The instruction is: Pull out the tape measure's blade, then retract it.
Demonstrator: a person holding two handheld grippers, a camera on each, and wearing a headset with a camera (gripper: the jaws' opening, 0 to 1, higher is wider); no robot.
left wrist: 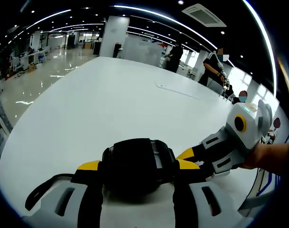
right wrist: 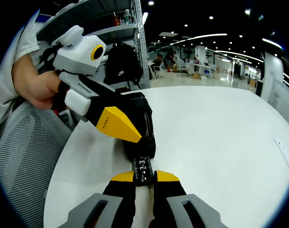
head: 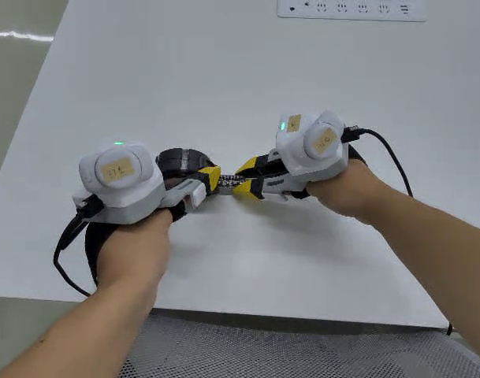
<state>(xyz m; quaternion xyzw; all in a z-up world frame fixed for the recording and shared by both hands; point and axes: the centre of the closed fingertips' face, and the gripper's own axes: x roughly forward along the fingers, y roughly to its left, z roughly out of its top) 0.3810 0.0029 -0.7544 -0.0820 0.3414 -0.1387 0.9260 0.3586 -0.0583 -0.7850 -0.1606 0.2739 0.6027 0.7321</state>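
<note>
The left tongs (left wrist: 137, 167) are clamping the black case of the tape measure (right wrist: 145, 121) across its flanks, one yellow tip pressing on each side. The case is sitting between those tips and just above the white table (head: 224, 79). The right tongs (head: 249, 179) are closing on the blade (right wrist: 143, 167), pinching its flat faces where the printed numbers are showing. Only a short length of blade is spanning the gap, so the two pairs of tongs are sitting tip to tip with the case's mouth just ahead of the right tongs.

The case is looking hard, compact and probably moderately heavy. Its smooth shell is likely to twist in the grip if the pull is running off-axis, so the broad sides are the place to hold it. The blade is thin, springy metal: stiff along its curve, prone to kinking if bent sideways, and slick between the pads. The return spring is probably tugging it back toward the left tongs, so a firm pinch on the flat faces near the free end is giving the surest hold. The pull wants to be running straight away from the case.
</note>
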